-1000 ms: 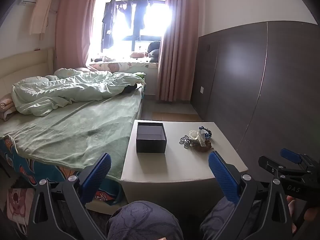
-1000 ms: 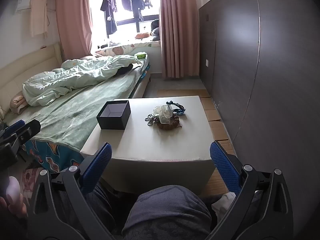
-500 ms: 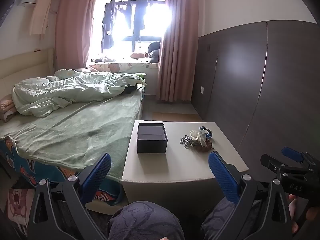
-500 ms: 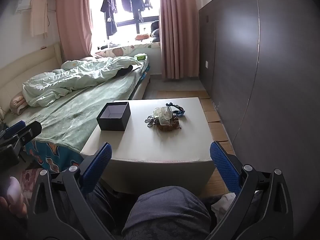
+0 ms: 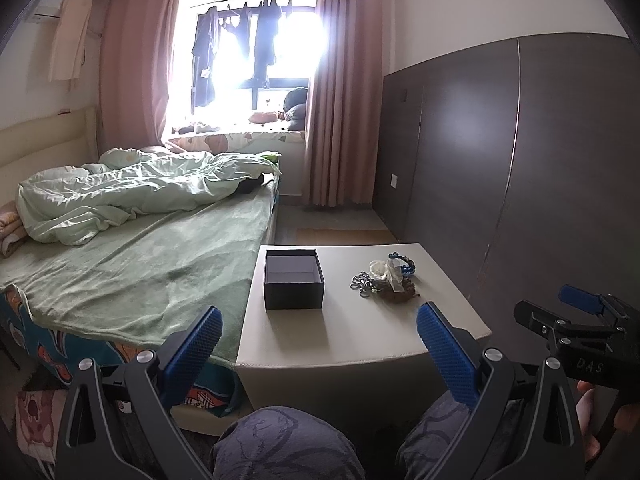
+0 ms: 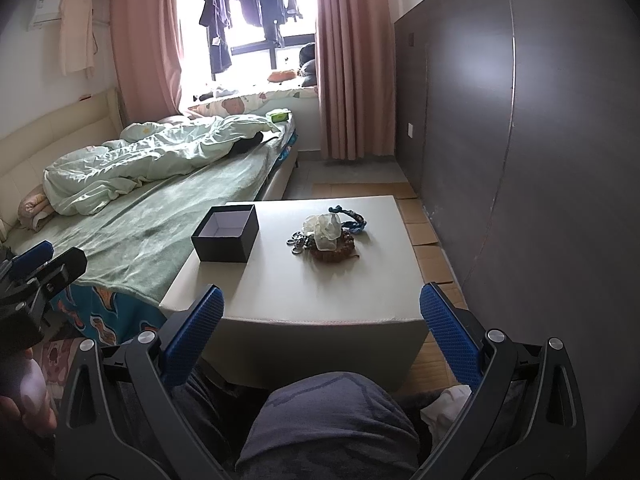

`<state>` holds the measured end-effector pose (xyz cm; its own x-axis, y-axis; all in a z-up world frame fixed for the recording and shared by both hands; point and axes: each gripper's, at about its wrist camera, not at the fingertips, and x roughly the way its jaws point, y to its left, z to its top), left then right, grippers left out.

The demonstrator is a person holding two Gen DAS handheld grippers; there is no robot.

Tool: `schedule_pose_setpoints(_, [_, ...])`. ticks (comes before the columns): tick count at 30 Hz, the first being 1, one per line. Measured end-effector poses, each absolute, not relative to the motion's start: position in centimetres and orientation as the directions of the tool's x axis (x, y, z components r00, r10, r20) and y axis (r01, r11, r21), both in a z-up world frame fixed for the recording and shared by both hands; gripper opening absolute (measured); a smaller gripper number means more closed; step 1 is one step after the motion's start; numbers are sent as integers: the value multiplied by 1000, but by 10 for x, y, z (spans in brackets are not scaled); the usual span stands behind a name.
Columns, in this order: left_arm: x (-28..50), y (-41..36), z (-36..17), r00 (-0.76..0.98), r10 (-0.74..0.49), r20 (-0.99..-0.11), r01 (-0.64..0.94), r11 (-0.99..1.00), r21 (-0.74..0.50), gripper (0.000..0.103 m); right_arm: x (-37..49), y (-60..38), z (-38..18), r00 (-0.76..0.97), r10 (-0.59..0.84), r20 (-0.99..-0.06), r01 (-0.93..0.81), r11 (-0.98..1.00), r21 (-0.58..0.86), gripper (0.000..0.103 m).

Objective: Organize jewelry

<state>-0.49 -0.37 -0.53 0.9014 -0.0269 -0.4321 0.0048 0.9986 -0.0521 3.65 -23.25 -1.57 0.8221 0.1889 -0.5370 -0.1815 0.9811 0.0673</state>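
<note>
Both grippers hover (jaws spread) short of the table's near edge.

A small black box stood open and upright near the left edge of the pale surface, its light lining bare. Well apart from it, toward the right, the jewelry lay in one tangled heap: a silvery chain on the box side, a brown beaded bracelet at the near edge, a blue braided cord at the back, and a whitish translucent piece resting on top.
</note>
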Motion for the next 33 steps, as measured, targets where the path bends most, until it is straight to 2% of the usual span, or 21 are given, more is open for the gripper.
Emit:
schedule_pose_setpoints(15, [-13, 1, 4, 915, -33, -401, 9, 998, -61, 95, 28, -229, -11, 839, 165, -518, -161, 985, 53, 98])
schedule_pose_setpoints(33, [-14, 0, 7, 911, -25, -411, -1, 998, -62, 95, 22, -229, -10, 845, 163, -510, -157, 986, 55, 98])
